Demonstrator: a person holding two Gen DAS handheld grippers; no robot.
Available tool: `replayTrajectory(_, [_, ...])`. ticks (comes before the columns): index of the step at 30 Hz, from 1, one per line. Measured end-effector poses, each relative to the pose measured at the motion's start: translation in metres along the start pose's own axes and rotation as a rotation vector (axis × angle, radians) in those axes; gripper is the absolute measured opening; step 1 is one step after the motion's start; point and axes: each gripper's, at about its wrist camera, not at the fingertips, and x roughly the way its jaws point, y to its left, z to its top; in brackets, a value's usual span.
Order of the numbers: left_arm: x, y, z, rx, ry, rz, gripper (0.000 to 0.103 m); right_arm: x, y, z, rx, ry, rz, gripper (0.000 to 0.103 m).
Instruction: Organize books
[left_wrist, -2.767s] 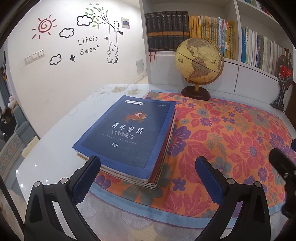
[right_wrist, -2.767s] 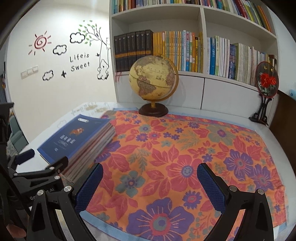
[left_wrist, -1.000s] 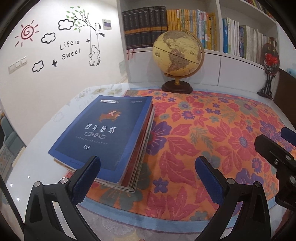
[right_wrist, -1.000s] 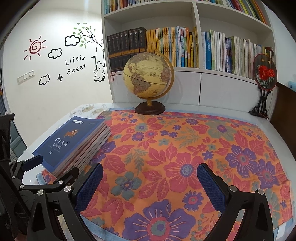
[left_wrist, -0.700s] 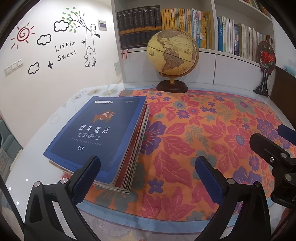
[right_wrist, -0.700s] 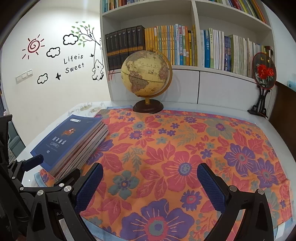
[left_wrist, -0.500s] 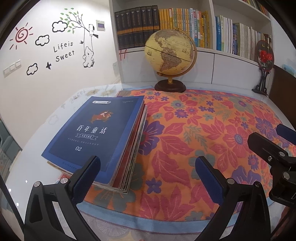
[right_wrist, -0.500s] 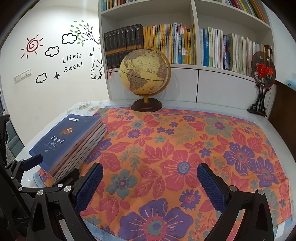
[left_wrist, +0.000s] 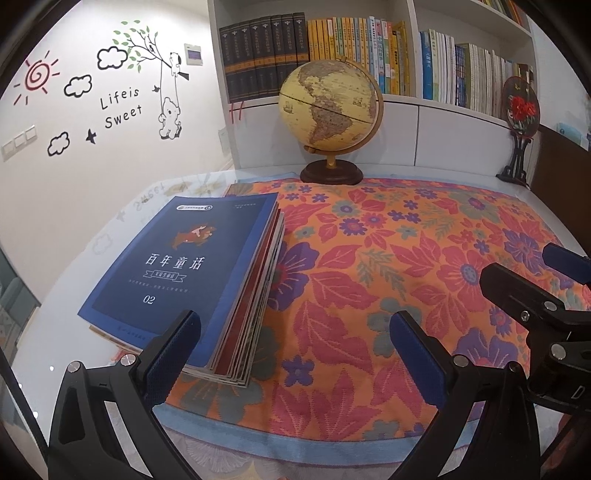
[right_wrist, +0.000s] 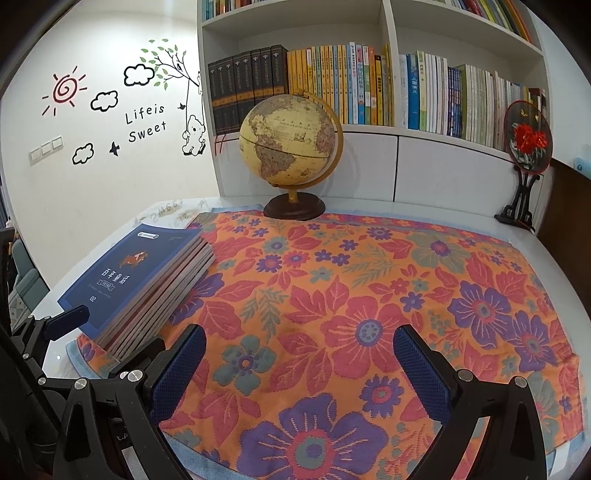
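Observation:
A stack of thin books with a dark blue cover on top (left_wrist: 192, 273) lies at the left edge of the flowered cloth (left_wrist: 406, 266); it also shows in the right wrist view (right_wrist: 144, 280). My left gripper (left_wrist: 295, 350) is open and empty, just in front of the stack's near right corner, above the cloth. My right gripper (right_wrist: 299, 365) is open and empty over the cloth (right_wrist: 369, 295), right of the stack. The right gripper shows in the left wrist view (left_wrist: 543, 306), and the left gripper in the right wrist view (right_wrist: 66, 325).
A globe (left_wrist: 330, 107) on a wooden base stands at the back of the table (right_wrist: 291, 147). A bookshelf full of upright books (right_wrist: 369, 88) is behind it. A round red-flower ornament on a black stand (right_wrist: 526, 147) is at the back right.
Both grippers have drifted back and to the right, so the stack sits further left in both views. Both stay open and empty. The books have not moved.

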Motion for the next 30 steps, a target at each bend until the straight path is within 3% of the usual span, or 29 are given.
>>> replayTrajectory(30, [0.0014,-0.0054,-0.0019,0.023,0.012,0.035,0.103,0.0076,-0.0021,-0.0017,-0.004,0.024,-0.004,0.101])
